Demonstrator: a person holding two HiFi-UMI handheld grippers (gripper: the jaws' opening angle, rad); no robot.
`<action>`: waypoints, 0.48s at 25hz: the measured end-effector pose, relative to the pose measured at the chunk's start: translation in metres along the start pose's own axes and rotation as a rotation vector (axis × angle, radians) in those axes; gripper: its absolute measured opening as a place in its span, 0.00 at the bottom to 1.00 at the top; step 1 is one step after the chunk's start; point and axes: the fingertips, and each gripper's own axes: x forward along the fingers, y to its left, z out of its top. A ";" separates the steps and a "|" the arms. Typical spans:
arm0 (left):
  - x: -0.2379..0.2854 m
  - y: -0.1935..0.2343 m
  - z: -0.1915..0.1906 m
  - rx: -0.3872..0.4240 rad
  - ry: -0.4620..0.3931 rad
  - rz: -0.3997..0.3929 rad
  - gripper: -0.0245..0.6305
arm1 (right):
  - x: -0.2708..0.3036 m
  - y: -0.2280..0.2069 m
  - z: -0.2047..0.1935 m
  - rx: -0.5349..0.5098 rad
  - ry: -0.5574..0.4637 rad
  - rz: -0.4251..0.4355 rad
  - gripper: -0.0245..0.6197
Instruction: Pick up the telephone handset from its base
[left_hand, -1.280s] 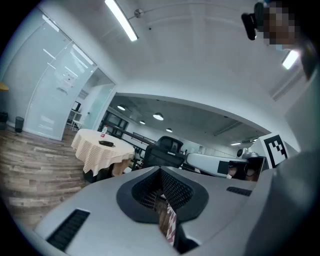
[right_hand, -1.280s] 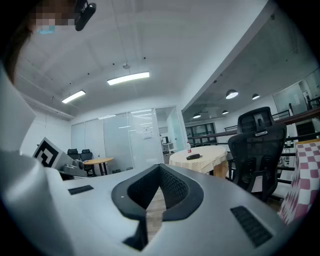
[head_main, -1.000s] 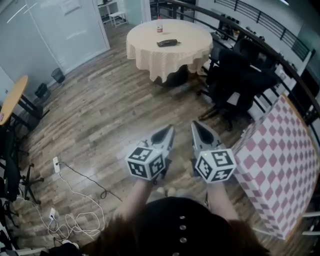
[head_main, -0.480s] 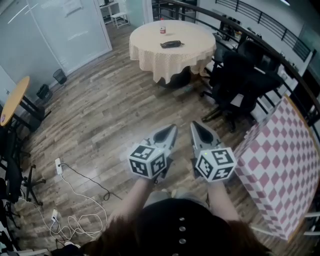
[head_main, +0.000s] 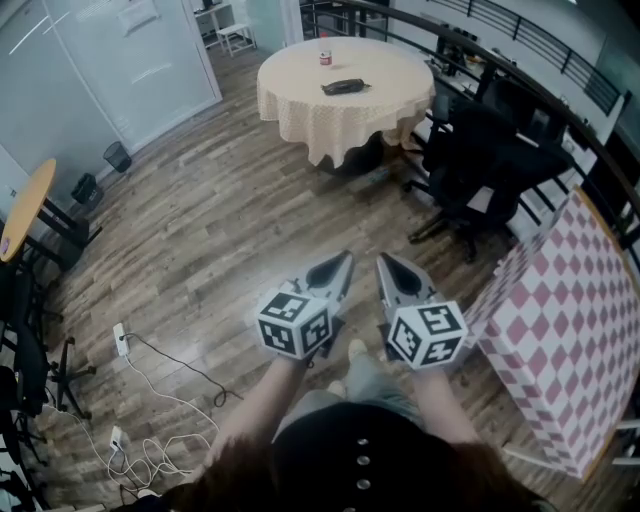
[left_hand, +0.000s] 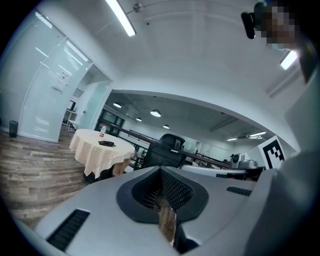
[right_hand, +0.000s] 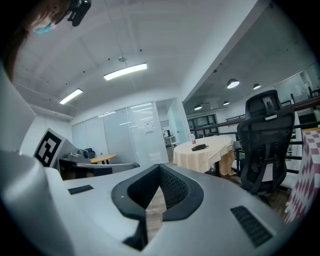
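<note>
Two claws: the left claw (head_main: 341, 264) and the right claw (head_main: 386, 264) were held side by side low in the head view, near each other but not touching, both pointing across the room toward the round surface (head_main: 300, 105).
Left claw state: its jaws were closed tip to tip, with nothing between them.
Right claw state: its jaws were also closed together and empty.
Telephone: a dark, flat thing lay on the round surface near its middle, probably the telephone (head_main: 344, 87); it was too small to tell handset from base. It was well apart from both claws.
Round surface: it was covered by a cream cloth hanging over the rim and stood at the far end of the room.
Bottle: a small red-and-white bottle (head_main: 324, 57) stood upright near the far edge, apart from the telephone.
Office chairs: black office chairs (head_main: 480, 160) stood just right of the round surface.
Checked surface: a pink-and-white checked surface (head_main: 570, 320) stood at the right, near the right claw.
Floor: the floor (head_main: 200, 230) was of wood planks; white cables (head_main: 150, 445) lay at the lower left.
</note>
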 end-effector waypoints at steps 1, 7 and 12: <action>0.004 0.003 0.000 -0.001 0.000 0.002 0.05 | 0.005 -0.002 0.001 -0.003 0.000 0.002 0.05; 0.043 0.033 0.007 -0.008 -0.002 0.011 0.05 | 0.047 -0.028 0.014 -0.010 -0.011 0.007 0.05; 0.090 0.062 0.028 -0.001 -0.016 0.017 0.05 | 0.093 -0.063 0.024 0.001 -0.007 0.009 0.05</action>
